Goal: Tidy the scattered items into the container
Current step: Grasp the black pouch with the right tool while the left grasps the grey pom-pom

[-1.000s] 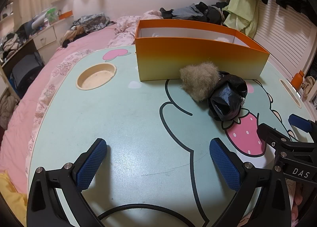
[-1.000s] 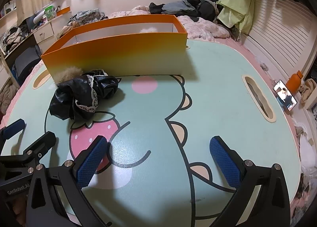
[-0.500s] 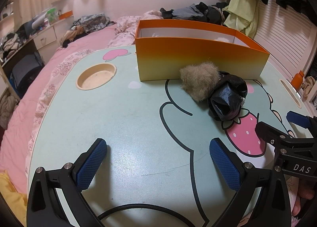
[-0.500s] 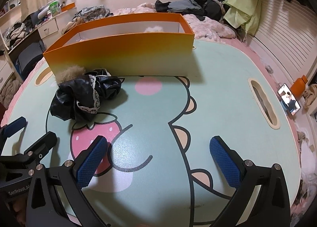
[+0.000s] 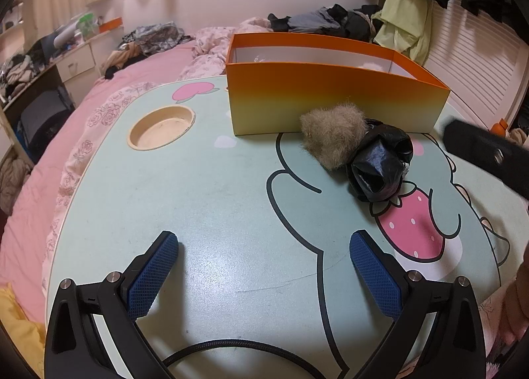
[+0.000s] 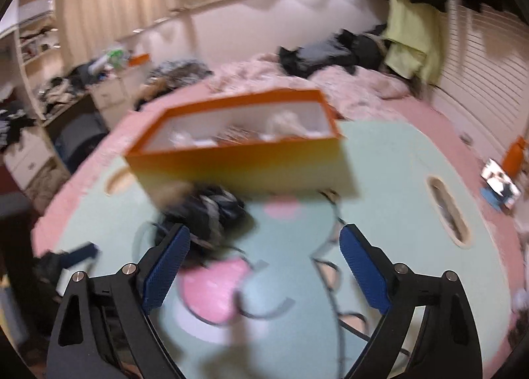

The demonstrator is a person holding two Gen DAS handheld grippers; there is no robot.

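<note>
An orange box [image 5: 334,104] stands at the far side of the mint-green cartoon table [image 5: 205,200]. A beige furry ball [image 5: 334,136] and a crumpled black garment [image 5: 380,164] lie touching each other just in front of the box. My left gripper [image 5: 264,273] is open and empty, low over the table's near side. My right gripper [image 6: 264,266] is open and empty, raised above the table; its view is blurred. The black garment [image 6: 211,210] lies ahead of its left finger, and the box [image 6: 241,161] holds a few pale items.
A round cup recess [image 5: 162,128] is sunk into the table at the left. An oval slot [image 6: 448,210] is at the table's right edge. A pink bed with piled clothes [image 5: 317,20] surrounds the table. A phone [image 6: 501,182] lies on the right.
My right gripper has lifted and swung up and forward toward the box and garment, blurring its view. In the left wrist view it left the lower right and now crosses higher. The left gripper stayed still.
</note>
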